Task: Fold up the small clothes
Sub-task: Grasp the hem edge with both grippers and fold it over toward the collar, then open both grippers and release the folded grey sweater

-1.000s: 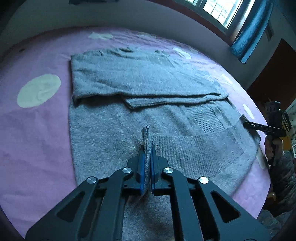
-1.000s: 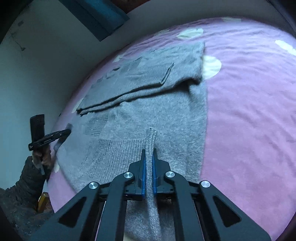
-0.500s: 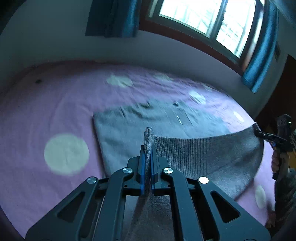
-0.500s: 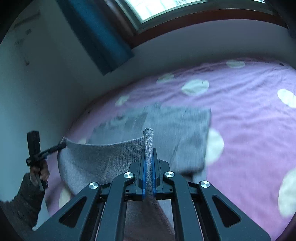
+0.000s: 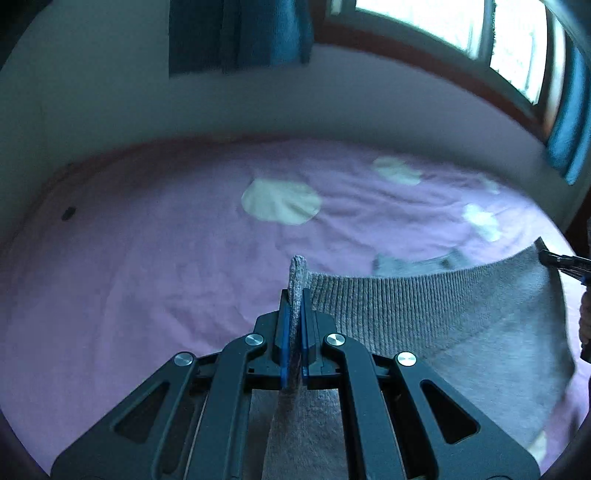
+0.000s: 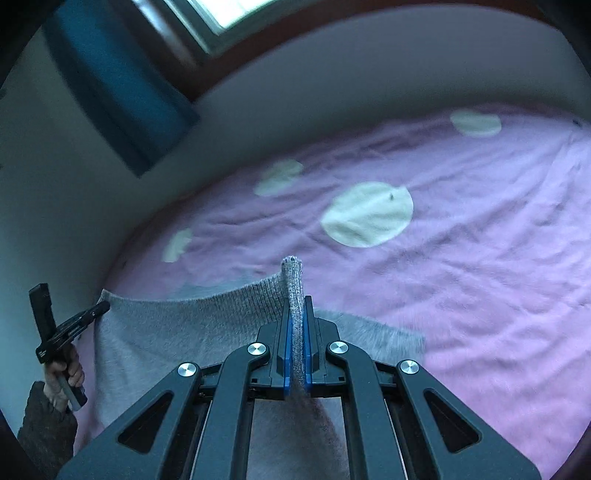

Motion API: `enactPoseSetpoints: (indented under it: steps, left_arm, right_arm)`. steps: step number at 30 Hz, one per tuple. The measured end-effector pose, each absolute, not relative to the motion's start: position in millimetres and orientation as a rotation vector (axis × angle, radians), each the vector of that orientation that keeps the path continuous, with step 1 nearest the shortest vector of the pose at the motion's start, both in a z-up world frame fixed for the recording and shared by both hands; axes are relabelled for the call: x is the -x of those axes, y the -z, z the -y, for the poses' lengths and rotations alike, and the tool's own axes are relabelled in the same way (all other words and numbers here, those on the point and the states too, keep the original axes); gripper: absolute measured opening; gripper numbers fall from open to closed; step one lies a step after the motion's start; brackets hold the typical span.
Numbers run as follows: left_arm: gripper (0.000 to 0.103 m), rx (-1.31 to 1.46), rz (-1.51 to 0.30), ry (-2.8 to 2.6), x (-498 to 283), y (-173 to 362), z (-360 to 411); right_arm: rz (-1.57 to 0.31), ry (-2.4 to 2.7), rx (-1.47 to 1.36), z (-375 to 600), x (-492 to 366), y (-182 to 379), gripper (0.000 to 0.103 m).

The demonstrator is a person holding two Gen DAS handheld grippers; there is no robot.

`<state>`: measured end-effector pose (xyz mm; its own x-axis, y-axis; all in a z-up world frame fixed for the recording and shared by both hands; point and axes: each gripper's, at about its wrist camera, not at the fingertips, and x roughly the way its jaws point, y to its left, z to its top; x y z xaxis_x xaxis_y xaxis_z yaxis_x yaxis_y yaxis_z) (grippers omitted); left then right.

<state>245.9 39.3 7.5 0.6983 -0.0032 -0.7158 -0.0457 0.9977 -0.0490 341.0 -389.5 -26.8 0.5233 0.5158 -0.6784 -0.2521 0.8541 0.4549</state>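
With both hem corners pinched, the fold is mid-carry: left hand-held gripper (image 5: 293,325) is clenched on one corner of the grey sweater (image 5: 424,314), a nub of knit poking out past its blue pads, and right hand-held gripper (image 6: 297,332) is clamped on the other corner the same way. Ribbed hem (image 5: 406,295) hangs stretched between them, raised above the bed (image 5: 147,277), rest of the sweater draping down nearer the cameras than the hem. To do this step well, my read: keep both grippers level and the hem taut, carry it forward over the sweater's far part, line the hem up with the far edge, lower flat, only then release; letting one side lag would likely skew the fold or bunch the knit. Beyond the hem a small grey sliver (image 5: 417,263) of the sweater lies on the pink sheet, so the target edge is mostly blocked from view. Lower body of the sweater is cut off under the gripper frames. Farther off, cream dots (image 6: 367,214) on the sheet, then wall, blue curtain (image 6: 110,85) and window (image 5: 461,29), all motion-blurred. Sleeves not visible; cannot tell how square the layers below sit.
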Motion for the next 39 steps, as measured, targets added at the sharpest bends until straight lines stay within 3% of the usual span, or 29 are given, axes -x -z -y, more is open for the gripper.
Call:
enactPoseSetpoints:
  steps: [7, 13, 15, 17, 18, 20, 25, 30, 39]
  left_arm:
    - [0.004, 0.085, -0.897, -0.068, -267.5, 50.7, -54.3]
    - [0.009, 0.074, -0.882, -0.071, -263.3, 48.7, -52.1]
    - [0.016, 0.072, -0.87, -0.072, -254.3, 41.8, -50.0]
    - [0.032, 0.076, -0.864, -0.073, -243.1, 36.1, -46.7]
    - [0.035, 0.098, -0.856, -0.066, -231.1, 31.6, -46.1]
    - [0.039, 0.147, -0.832, -0.029, -205.4, 23.9, -42.4]
    - [0.047, 0.159, -0.8, 0.059, -141.4, 15.6, -19.3]
    - [0.054, 0.217, -0.797, 0.091, -86.6, 22.3, -13.8]
    - [0.054, 0.275, -0.85, 0.034, -65.1, 53.4, -26.1]
  right_arm:
    - [-0.999, -0.441, -0.394, 396.9, -362.7, 80.6, 0.004]
    - [-1.005, -0.454, -0.463, 405.1, -360.3, 79.9, 0.004]
    - [-1.005, -0.437, -0.461, 407.9, -356.2, 75.6, 0.009]
    - [-1.004, -0.422, -0.466, 413.1, -347.3, 69.2, 0.026]
    - [-0.998, -0.422, -0.477, 413.7, -342.0, 66.4, 0.031]
    - [-0.974, -0.438, -0.502, 418.8, -323.2, 57.1, 0.044]
    - [-0.921, -0.495, -0.535, 430.3, -257.8, 41.1, 0.059]
    - [-0.914, -0.503, -0.586, 448.6, -186.0, 45.1, 0.06]
    - [-0.917, -0.467, -0.678, 478.1, -137.5, 83.5, 0.06]
